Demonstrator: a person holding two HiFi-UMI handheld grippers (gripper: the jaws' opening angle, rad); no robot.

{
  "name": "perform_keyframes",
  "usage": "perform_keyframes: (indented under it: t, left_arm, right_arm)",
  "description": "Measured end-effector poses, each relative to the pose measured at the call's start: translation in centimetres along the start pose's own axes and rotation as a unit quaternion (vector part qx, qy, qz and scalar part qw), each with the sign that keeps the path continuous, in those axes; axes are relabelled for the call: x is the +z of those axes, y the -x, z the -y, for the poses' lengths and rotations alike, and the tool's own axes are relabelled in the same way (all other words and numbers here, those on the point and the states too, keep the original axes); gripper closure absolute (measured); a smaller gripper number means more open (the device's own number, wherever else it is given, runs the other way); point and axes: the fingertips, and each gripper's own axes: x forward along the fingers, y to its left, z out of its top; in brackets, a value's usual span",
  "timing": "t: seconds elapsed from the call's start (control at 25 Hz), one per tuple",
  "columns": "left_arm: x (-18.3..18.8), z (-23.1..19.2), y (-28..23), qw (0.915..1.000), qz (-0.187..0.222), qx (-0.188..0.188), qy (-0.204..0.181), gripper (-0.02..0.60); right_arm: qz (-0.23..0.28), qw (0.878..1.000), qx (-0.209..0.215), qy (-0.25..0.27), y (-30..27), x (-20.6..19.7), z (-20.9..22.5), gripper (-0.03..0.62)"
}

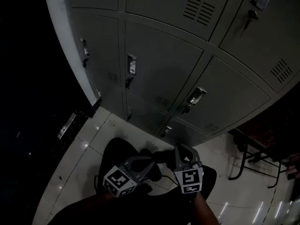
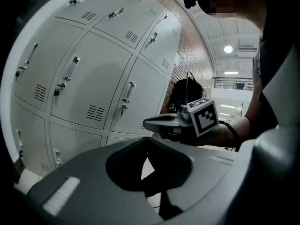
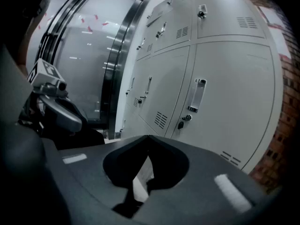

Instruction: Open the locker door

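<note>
A bank of grey lockers stands ahead, every door closed. Each door has an upright handle with a key lock below; another handle is to the right. My left gripper and right gripper are held low near my body, well short of the doors. Both are shut with nothing in them. In the left gripper view its jaws meet at a point, with the right gripper just beyond. In the right gripper view the shut jaws point toward a door handle.
Glossy pale floor tiles run along the foot of the lockers. A dark metal-legged chair or table stands at the right. A dark glass wall with a steel frame meets the lockers' left end. A brick wall lies past their right end.
</note>
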Motion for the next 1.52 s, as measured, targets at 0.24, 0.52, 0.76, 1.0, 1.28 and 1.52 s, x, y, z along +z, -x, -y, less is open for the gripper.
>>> perform_keyframes:
  t: [0.24,0.52,0.76,1.0,1.28,1.52]
  left_arm:
    - [0.6,-0.8,0.0,1.0,-0.002,-0.005,-0.008,0.569]
    - [-0.1,-1.2,0.6,1.0,0.0,0.002,-0.003,0.569]
    - [0.1,-1.8,1.3,0.9999,-0.001,0.01,0.003,0.569]
    - [0.0,-1.8,1.2,1.0,0.0,0.007,0.006,0.569]
    - [-0.2,-1.6,1.1,1.0,-0.001,0.006,0.005,0.569]
    - [-0.3,-1.3,1.2,0.9999,-0.006,0.005,0.006,0.569]
  right_arm:
    - [-0.066,0.978,-0.09,0.175,-3.5,0.5,4.4,0.543]
    - [-0.132,0.858,-0.211,0.45,-7.8,3.6,8.8,0.516]
    - [-0.192,0.81,-0.22,0.509,-10.4,1.9,10.2,0.501]
    - [-0.196,0.806,-0.227,0.51,-11.1,1.7,10.7,0.509]
    - [-0.181,0.81,-0.244,0.502,-10.8,2.2,10.7,0.563]
    - [-0.162,0.827,-0.248,0.477,-10.0,2.1,9.9,0.568]
